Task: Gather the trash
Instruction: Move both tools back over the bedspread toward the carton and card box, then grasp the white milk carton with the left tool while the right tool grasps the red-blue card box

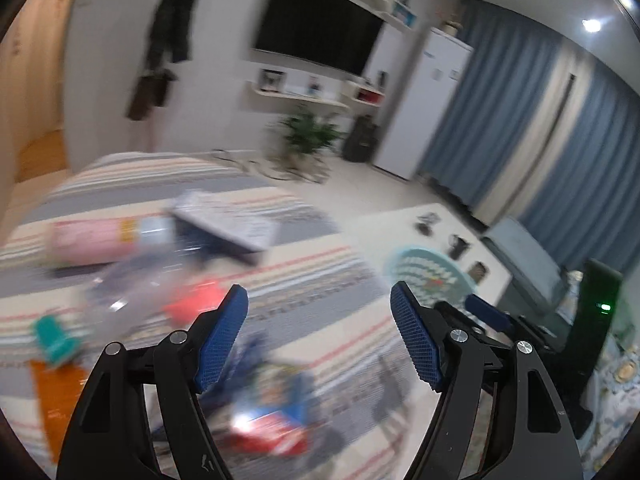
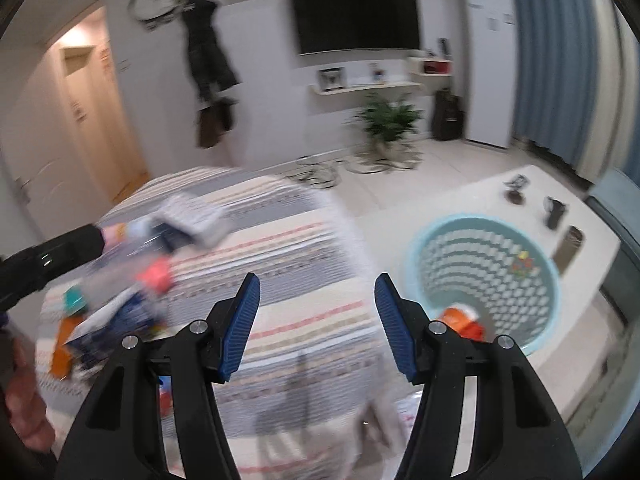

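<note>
Nearest both lenses: blue-padded fingers spread apart, nothing between them — left gripper (image 1: pixel 318 334) and right gripper (image 2: pixel 318 326) alike, both hovering above the bed, tilted downward.

Under left gripper, on striped bedspread (image 1: pixel 320 280): blurred red-and-blue wrapper (image 1: pixel 276 428), close to lens. Slightly beyond, to the left: orange scrap (image 1: pixel 48 396), teal piece (image 1: pixel 56 340), red piece (image 1: pixel 192 300), clear plastic bit (image 1: pixel 132 284) — all heavily smeared, exact contact w/ each other not readable. Farther up the bed: pink pack (image 1: pixel 96 240) lying flat, grey-white box (image 1: pixel 228 220) just beside it.

Same pile seen at left in right-wrist view, approx. same spread; left gripper's black body poked in at left edge, a hand (image 2: pixel 24 412) at bottom-left corner.

Right of bed, on white table (image 2: pixel 500 200): light-blue lattice basket (image 2: pixel 420 248), upright, holding orange-and-white trash (image 2: pixel 460 320) at its bottom; small colourful speck on inner wall, too small to ID. Beyond basket on same table: three small dark items (image 2: pixel 556 212), apart from one another.

Farther off: potted plant (image 2: pixel 388 120) on floor, wall shelf (image 2: pixel 360 88) above it, black TV (image 2: pixel 356 16) on wall, dark clothing (image 2: pixel 208 52) hung left of TV, white fridge (image 2: pixel 488 60) and blue curtains (image 1: pixel 540 120) at right.
</note>
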